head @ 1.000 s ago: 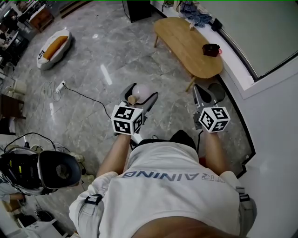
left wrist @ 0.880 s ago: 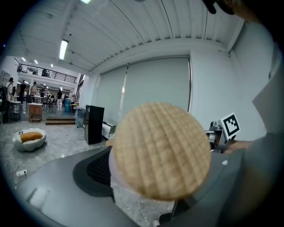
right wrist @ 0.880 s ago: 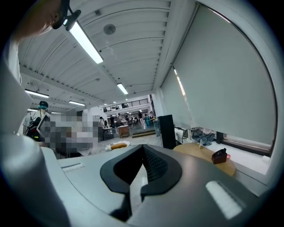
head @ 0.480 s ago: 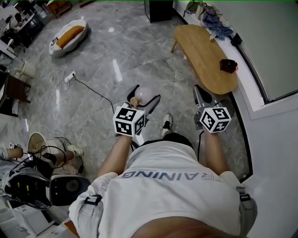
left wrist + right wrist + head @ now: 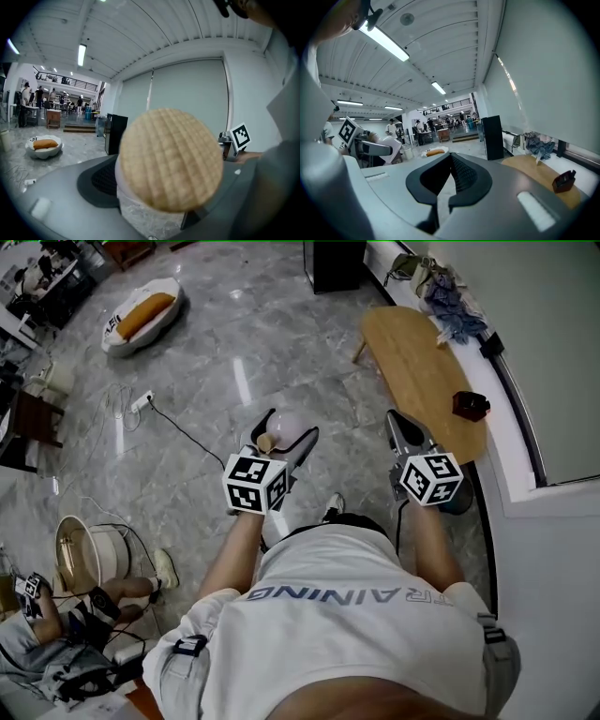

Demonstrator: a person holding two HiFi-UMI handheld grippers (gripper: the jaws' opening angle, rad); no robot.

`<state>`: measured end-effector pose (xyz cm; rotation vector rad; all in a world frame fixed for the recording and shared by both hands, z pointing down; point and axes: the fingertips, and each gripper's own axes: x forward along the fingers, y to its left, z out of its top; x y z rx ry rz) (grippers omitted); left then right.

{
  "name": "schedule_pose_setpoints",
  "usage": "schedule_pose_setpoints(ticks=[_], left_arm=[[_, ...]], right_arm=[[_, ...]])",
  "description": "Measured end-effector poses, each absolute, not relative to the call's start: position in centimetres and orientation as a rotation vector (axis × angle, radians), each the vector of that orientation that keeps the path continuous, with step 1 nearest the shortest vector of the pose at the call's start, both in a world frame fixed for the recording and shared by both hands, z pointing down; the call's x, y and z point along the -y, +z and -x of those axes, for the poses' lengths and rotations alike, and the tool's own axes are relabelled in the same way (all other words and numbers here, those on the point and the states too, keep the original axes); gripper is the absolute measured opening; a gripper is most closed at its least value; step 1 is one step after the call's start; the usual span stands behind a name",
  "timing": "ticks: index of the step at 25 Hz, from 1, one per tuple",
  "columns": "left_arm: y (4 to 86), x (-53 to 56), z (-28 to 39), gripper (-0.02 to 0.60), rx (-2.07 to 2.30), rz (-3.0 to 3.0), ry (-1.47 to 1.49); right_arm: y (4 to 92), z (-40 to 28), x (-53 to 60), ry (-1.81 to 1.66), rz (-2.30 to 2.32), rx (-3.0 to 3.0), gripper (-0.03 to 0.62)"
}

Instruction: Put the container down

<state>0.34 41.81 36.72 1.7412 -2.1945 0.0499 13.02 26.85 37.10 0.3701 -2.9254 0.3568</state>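
My left gripper point(image 5: 290, 428) is shut on a translucent container point(image 5: 292, 420) with a round tan woven lid point(image 5: 265, 442), held at waist height over the marble floor. In the left gripper view the lid point(image 5: 171, 159) fills the middle and faces the camera, with the clear body point(image 5: 140, 218) wedged between the grey jaws of the left gripper point(image 5: 164, 199). My right gripper point(image 5: 407, 431) is shut with nothing in it, and its dark pads point(image 5: 461, 176) meet in the right gripper view. A low oval wooden table point(image 5: 422, 362) stands just beyond the right gripper.
A small black object point(image 5: 471, 405) and blue cloth point(image 5: 448, 298) lie by the table. A black cabinet point(image 5: 335, 263) stands ahead. A power strip with cable point(image 5: 141, 403), a white tray with an orange cushion point(image 5: 141, 315) and a round bin point(image 5: 89, 549) are on the left.
The person has walked forward: the wooden table and floor items have slid down and right in view. Both grippers keep their pose, and the left still holds the container.
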Motion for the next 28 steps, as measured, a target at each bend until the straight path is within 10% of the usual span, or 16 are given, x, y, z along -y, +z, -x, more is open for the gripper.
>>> schedule_pose_setpoints(ticks=[28], left_arm=[[38.4,-8.7,12.2,0.402,1.871,-1.997,0.075]], right_arm=[[39.1,-5.4,3.3,0.480,-0.828,2.840,0.015]])
